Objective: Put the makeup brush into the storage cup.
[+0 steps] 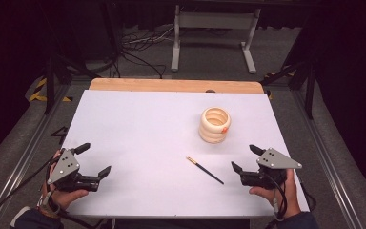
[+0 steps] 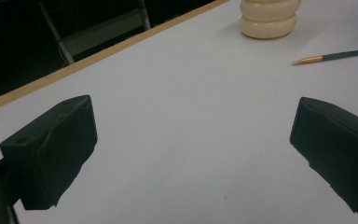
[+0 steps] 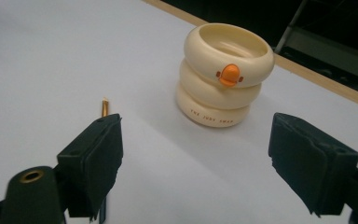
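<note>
Just ahead of the right tool (image 1: 246, 158), whose jaws stand wide apart with nothing between them, a slim dark pen (image 1: 207, 171) with a gold tip lies flat on the white bench (image 1: 138, 124). It sits to that tool's left, close by its nearer jaw. In the right gripper view the gold tip pokes up just beyond one jaw, and the dark shaft runs down beside it. The pen's long axis runs on a slant, gold end farther from the person and toward the bench's middle, dark end nearer and toward the right tool. Beyond the pen, apart from it, a cream ringed holder (image 1: 215, 125) with an orange beak mark stands upright, mouth open upward. The left tool (image 1: 95, 159) is also spread open and empty, well apart from the pen across the bench. By this layout the right tool is plainly nearer, and a grasp would likely go across the shaft.
</note>
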Tool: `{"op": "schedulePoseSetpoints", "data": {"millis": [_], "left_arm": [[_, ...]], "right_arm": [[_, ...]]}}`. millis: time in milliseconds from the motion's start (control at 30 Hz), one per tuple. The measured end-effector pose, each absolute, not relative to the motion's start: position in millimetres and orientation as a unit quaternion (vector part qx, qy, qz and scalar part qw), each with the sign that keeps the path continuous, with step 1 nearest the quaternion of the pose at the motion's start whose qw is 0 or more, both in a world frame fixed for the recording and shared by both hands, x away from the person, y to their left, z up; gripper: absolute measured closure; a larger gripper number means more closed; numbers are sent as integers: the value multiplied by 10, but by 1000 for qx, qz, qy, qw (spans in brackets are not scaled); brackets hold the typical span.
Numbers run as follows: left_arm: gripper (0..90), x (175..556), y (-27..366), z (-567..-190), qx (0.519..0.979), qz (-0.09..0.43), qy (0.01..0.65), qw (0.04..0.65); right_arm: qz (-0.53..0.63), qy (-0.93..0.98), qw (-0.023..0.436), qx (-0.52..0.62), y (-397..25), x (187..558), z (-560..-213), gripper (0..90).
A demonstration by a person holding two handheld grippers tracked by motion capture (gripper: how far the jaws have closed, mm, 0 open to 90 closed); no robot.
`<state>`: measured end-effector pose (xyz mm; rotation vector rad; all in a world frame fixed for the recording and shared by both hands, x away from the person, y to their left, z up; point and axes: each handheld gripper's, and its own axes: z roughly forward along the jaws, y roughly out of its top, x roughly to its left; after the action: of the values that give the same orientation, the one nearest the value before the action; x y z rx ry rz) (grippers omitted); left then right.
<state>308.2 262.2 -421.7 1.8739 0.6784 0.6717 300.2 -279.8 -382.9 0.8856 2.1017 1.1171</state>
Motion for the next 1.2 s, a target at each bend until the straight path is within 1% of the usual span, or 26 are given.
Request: {"op": "schedulePoseSetpoints", "data": {"millis": [33,67,133,167,233,300,567,633,733,767,833,900,967,1067,1200], "left_arm": [[15,3079,2620,-4219,773,279,280,497],[15,3078,2619,-4219,773,278,280,497],[17,3079,2615,-4222,773,278,282,496],[18,3081,2612,-4225,773,276,282,497],[18,3086,2612,-4226,774,273,281,497],[15,3092,2619,-4228,777,264,277,499],[14,3105,2624,-4243,776,263,282,499],[17,3107,2620,-4246,777,261,283,498],[18,3110,2619,-4251,778,256,286,498],[17,3110,2619,-4253,779,256,285,497],[18,3110,2619,-4254,779,255,284,497],[17,3108,2618,-4254,780,255,283,497],[18,3111,2618,-4257,780,255,282,497],[20,3113,2618,-4260,779,253,282,499],[20,3107,2618,-4258,780,254,282,498]], "right_arm": [[413,799,287,328,-2777,3017,-3788,184],[413,799,287,328,-2777,3017,-3788,184],[406,808,280,323,-2752,3033,-3750,214],[397,810,289,320,-2727,3040,-3729,220],[393,815,287,315,-2696,3062,-3695,228],[387,823,285,304,-2654,3094,-3662,258],[355,853,264,277,-2447,3236,-3596,277],[328,868,253,275,-2349,3295,-3603,304],[309,877,242,276,-2259,3370,-3628,317],[291,888,229,272,-2189,3420,-3642,324],[278,893,228,273,-2129,3460,-3655,361],[272,896,223,270,-2084,3490,-3668,373],[261,900,226,267,-2015,3532,-3683,423],[247,907,223,260,-1897,3583,-3696,460],[227,917,207,253,-1764,3654,-3741,461]]}}
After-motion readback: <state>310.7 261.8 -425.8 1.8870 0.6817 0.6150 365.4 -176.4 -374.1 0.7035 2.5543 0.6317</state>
